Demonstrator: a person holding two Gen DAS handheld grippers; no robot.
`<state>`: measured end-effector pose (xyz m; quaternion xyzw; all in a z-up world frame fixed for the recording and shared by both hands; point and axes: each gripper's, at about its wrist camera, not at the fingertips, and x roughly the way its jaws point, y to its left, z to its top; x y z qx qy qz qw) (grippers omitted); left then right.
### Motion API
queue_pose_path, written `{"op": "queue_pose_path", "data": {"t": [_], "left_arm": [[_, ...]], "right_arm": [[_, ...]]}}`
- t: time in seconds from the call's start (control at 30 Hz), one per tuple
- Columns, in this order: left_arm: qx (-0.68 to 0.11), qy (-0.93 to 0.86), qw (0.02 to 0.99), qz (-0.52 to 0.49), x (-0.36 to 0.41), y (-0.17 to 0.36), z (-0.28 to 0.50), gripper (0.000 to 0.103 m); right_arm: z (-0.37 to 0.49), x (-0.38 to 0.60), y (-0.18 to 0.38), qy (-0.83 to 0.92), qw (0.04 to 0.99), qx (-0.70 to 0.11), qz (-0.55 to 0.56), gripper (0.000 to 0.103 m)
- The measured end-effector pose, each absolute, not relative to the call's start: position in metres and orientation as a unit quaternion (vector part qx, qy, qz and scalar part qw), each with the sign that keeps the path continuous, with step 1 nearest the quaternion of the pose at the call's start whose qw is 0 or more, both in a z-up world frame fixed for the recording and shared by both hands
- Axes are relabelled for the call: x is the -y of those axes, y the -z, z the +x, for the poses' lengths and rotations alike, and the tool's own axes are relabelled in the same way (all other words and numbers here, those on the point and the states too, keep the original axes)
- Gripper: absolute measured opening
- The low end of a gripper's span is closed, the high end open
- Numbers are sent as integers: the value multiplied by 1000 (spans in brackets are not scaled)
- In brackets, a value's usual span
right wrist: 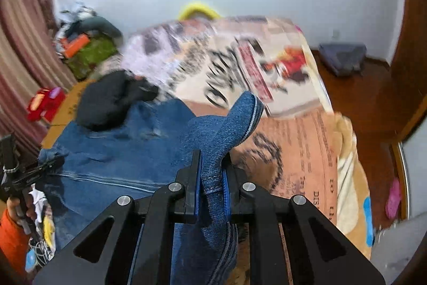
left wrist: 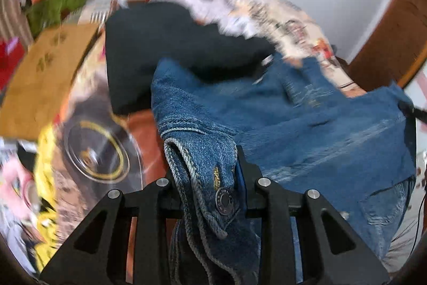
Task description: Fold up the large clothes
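Observation:
A blue denim jacket (left wrist: 307,124) lies spread over the printed blanket (right wrist: 293,151) on the bed, lifted at two edges. My left gripper (left wrist: 208,172) is shut on a thick edge of it with a metal button (left wrist: 224,200). In the right wrist view, my right gripper (right wrist: 212,167) is shut on a seamed fold of the denim jacket (right wrist: 120,146), which sticks up past the fingers. A black garment (right wrist: 106,100) lies on the jacket's far side. The left gripper (right wrist: 53,162) shows at the left edge, held by a hand in an orange sleeve (right wrist: 10,231).
A cardboard box (left wrist: 45,76) stands left of the bed, with a heap of green and orange clothes (right wrist: 90,55) and a red toy (right wrist: 45,103) beyond. A grey bag (right wrist: 344,58) and a pink slipper (right wrist: 393,196) lie on the wooden floor (right wrist: 373,103) to the right.

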<state>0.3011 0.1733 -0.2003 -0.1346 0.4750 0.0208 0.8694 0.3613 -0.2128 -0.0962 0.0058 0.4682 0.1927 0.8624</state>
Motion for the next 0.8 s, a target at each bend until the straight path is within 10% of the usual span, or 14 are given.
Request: {"op": "queue_pose_path", "data": {"t": [0.27,0.8], "left_arm": [[-518,-26,842,-145,-173,265,311,43],[-481,-51,871,-84,-166,194,266,47]], "right_arm": [[377,219,159,-158,836,-525,-10,15],[296,232,66,-168,883,-433,-70,20]]}}
